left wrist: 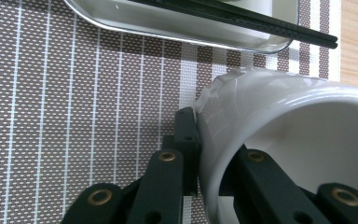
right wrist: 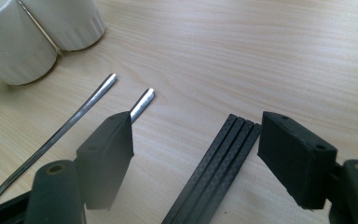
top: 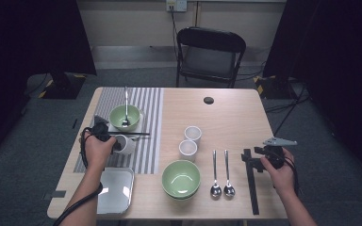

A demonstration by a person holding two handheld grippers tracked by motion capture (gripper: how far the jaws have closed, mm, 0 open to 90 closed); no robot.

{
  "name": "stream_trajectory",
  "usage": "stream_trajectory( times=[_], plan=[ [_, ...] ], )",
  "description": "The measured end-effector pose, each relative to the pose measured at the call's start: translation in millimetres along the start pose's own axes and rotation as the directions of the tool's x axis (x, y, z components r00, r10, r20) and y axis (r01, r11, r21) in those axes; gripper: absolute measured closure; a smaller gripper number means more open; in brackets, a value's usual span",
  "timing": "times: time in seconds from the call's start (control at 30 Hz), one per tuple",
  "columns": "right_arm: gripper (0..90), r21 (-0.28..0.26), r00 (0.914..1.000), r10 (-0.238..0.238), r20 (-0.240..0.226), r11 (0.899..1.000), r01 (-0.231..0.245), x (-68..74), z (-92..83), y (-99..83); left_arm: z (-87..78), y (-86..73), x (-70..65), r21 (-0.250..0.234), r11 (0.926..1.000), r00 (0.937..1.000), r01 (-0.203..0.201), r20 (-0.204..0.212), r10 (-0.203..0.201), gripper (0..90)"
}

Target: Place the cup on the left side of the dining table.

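Left gripper [top: 114, 141] clamped on the rim of a white cup [left wrist: 279, 140] over the striped placemat [left wrist: 74, 116], right gripper [right wrist: 196, 149] spread wide, black chopsticks [right wrist: 219, 163] lying between its jaws, untouched

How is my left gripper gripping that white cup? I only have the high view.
Observer: The left gripper pinches the white cup by its wall, with one jaw inside the rim and one outside.
Operator: And the right one?
Observer: The right gripper has its jaws open. The ends of the black chopsticks lie between them, not clamped.
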State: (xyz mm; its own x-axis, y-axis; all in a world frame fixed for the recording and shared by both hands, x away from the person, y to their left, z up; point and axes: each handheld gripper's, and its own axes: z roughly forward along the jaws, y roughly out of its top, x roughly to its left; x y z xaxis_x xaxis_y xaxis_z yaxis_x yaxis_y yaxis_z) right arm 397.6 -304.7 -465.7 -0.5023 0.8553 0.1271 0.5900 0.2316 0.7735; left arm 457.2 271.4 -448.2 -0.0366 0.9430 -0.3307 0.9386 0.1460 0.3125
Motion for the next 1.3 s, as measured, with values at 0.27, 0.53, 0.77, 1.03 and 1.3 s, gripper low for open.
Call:
stream_trajectory(
  times=[0.27, 0.53, 0.77, 1.03, 1.3],
  plan=[
    [25.6, 0.005, 1.0, -0.005, -0.007, 1.0, 0.005, 2.0, 1.7, 0.7, 2.4, -0.8, 2.3, -0.006, 0.9999, 0.9999, 0.012, -0.008, -0.012, 84.3],
    [25.6, 0.009, 0.9999, -0.008, -0.013, 1.0, 0.009, 3.5, 3.7, 1.0, 2.2, -0.6, 7.1, -0.001, 0.9999, 0.9999, 0.014, -0.009, -0.014, 84.2],
    [25.6, 0.01, 0.9999, -0.011, -0.012, 1.0, 0.011, 3.8, 3.6, 0.9, 2.5, -0.8, 6.2, -0.036, 0.999, 0.9995, 0.028, 0.018, -0.027, 82.6],
    [25.6, 0.009, 0.9999, -0.011, -0.012, 1.0, 0.011, 2.5, 2.5, 0.3, 0.3, 2.4, 0.2, -0.047, 0.9989, 0.9999, 0.002, 0.016, -0.001, 78.6],
    [25.6, 0.011, 0.9999, -0.012, -0.011, 1.0, 0.013, 2.9, 2.3, 0.3, -0.3, 3.1, -4.9, -0.048, 0.9988, 0.9999, -0.011, 0.013, 0.011, 74.1]
  ],
)
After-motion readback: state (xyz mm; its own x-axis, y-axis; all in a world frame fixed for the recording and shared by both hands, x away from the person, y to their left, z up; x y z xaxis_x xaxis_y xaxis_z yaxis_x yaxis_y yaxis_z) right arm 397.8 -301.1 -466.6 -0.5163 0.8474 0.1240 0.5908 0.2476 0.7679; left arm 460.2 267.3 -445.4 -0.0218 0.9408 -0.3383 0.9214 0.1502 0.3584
